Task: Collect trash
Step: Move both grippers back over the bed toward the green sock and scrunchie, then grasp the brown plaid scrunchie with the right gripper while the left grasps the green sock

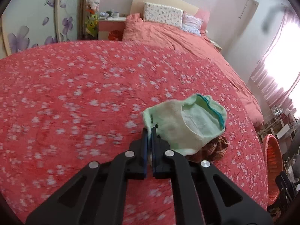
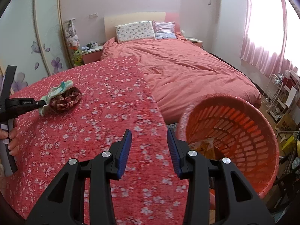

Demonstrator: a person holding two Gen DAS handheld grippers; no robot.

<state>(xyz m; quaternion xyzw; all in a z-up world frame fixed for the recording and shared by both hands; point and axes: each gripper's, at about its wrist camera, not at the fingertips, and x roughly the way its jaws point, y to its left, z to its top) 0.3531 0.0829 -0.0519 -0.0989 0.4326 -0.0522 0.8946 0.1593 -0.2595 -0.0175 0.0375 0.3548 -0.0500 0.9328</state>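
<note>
Basket (image 2: 243, 131): orange plastic, slotted wall, tipped so its mouth faces the right wrist camera, beside the foot of the bed at the right. Its rim touches the right finger of the right hand-held gripper (image 2: 149, 150). Inside, low down: yellow-orange wrapper (image 2: 203, 147); nothing more can be made out.

Bag (image 1: 187, 123): pale green, soft and crumpled, mouth gaping, a teal strip along the opening, whitish paper within. It sits on the floral cover, resting on a brown woven pouch (image 2: 65, 100).

Left hand-held gripper (image 1: 150, 133): blue pads clamped on the bag's near edge. A person's hand (image 2: 11, 136) holds its grip at the left margin of the right wrist view.

Right hand-held gripper: jaws parted, nothing between the pads, above the floral cover's corner.

Surface: red cover (image 2: 93, 121) with small white blossoms, spread over the bed's foot; beyond it a plain coral duvet (image 2: 187, 65), wrinkled.

Room: two pillows (image 2: 135, 31) against a pale headboard; pink nightstand (image 2: 91, 55) with mugs; wardrobe doors (image 2: 46, 37) painted with purple flowers; pink curtains (image 2: 262, 28) over a bright window; wire rack (image 2: 275, 93) and boxes at the right wall.
</note>
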